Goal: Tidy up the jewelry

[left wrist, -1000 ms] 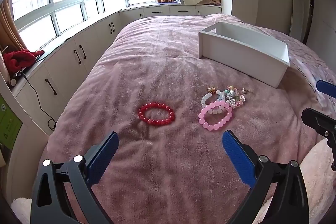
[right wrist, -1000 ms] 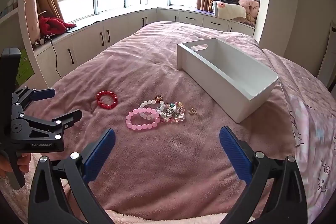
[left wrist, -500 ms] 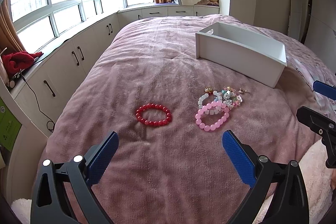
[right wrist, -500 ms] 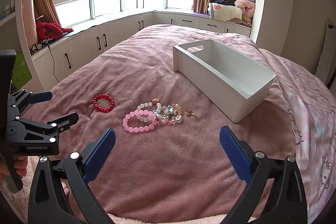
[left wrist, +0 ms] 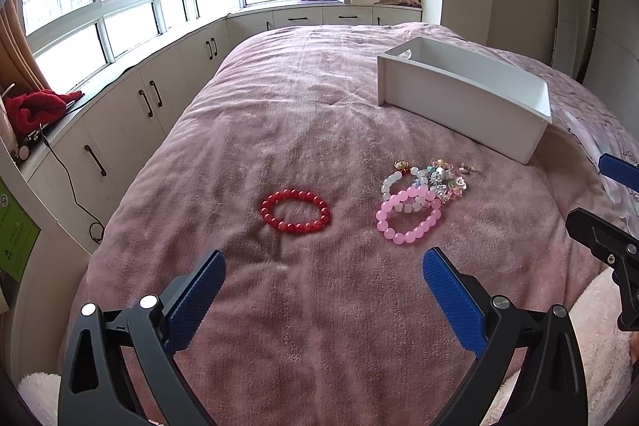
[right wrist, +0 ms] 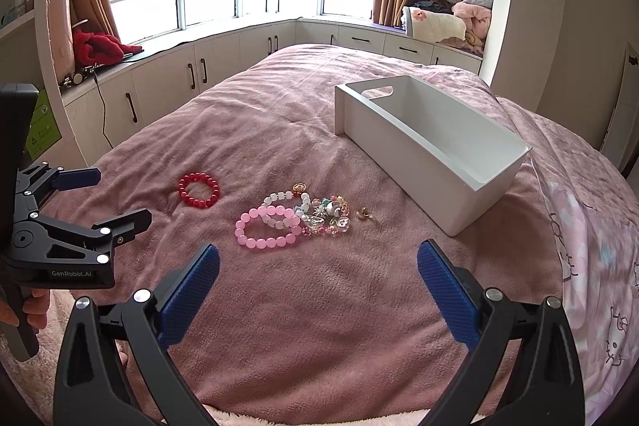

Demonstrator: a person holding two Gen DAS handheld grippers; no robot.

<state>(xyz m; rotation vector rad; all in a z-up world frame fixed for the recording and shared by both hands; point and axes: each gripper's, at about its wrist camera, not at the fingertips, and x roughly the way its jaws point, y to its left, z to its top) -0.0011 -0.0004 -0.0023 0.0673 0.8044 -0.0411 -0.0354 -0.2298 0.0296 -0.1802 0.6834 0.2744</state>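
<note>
Jewelry lies on the blanket (left wrist: 319,114) (red bracelet (left wrist: 296,211) apart) while both grippers (left wrist: 322,276) (right wrist: 318,268) hover spread, empty.

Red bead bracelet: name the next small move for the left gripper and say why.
Probably ease the left gripper forward and down over the red bead bracelet. Its fingers are open and empty, the bracelet lies alone on the blanket just ahead of them, apart from the tangled pile, and the white bin looks empty.
</note>
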